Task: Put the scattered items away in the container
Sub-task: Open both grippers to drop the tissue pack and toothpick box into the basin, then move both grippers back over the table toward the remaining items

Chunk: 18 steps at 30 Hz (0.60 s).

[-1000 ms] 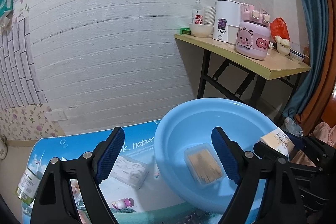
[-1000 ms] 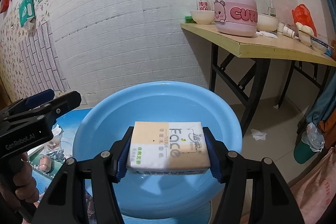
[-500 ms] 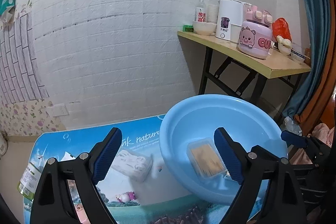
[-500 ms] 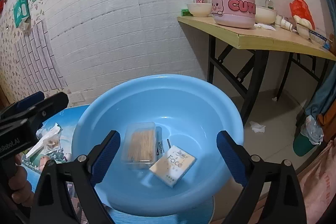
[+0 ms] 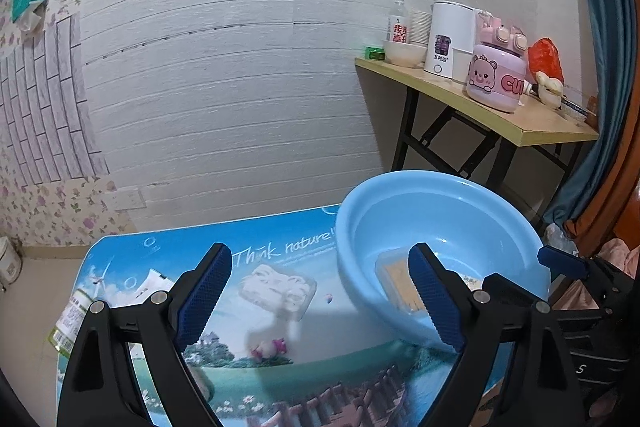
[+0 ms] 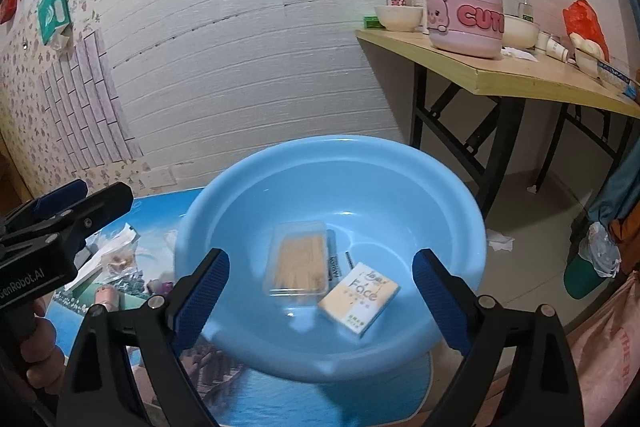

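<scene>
Over the blue basin [image 6: 332, 359], the right gripper [image 6: 320, 299] is hanging with its jaws wide apart and nothing between them. The tissue pack [image 6: 359, 295] is lying flat on the basin floor, just beside the clear box of toothpicks [image 6: 298, 263], so two items are already in.

Left gripper [image 5: 320, 299] is also standing wide open and empty, and is pointing down at the printed tabletop [image 5: 280, 383] beside the basin [image 5: 400, 195]. The clear wrapped packet [image 5: 278, 287] is lying between the lines of its blue pads [image 5: 204, 293], farther along the table; no contact yet as far as I can tell.

Judging the step in hand as the left-side pick of that packet. To do it well:
- keeping the jaws fully apart while coming down, and centring them over the packet
- closing across the packet's short side; the wrapping looks soft and slippery, so it probably needs a firm, low grip
- keeping the right gripper out of the way so the two are not colliding over the basin

More items are waiting at the table's left edge: a white sachet [image 5: 150, 283] and a green-labelled pack [image 5: 70, 319]. The picture is slightly blurred, so I cannot read what they are.
</scene>
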Motion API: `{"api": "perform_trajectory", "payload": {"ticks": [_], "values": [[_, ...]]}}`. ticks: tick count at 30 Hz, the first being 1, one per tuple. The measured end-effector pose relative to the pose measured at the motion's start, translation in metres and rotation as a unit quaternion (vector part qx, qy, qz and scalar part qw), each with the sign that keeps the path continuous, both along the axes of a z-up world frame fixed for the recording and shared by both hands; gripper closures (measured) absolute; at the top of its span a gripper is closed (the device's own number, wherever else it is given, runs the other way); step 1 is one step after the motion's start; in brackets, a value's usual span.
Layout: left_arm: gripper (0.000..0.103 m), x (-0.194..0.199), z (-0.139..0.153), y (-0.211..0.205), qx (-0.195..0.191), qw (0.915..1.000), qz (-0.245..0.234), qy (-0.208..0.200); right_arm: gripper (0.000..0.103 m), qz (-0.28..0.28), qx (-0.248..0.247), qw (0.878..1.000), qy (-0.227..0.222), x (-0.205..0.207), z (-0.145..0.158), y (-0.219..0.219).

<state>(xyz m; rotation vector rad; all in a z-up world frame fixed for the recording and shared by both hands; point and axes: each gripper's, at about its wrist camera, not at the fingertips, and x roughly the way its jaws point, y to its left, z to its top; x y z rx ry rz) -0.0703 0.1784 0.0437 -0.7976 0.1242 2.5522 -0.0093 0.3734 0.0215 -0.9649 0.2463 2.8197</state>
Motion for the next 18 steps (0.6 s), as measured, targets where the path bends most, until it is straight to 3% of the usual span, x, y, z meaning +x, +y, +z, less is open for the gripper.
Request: {"api": "perform_trajectory", "payload": {"ticks": [18], "values": [[0.013, 0.017, -0.006, -0.087, 0.002, 0.9985, 0.055, -0.004, 0.009, 0.075, 0.004, 0.997, 0.005, 0.015, 0.008, -0.088]]}}
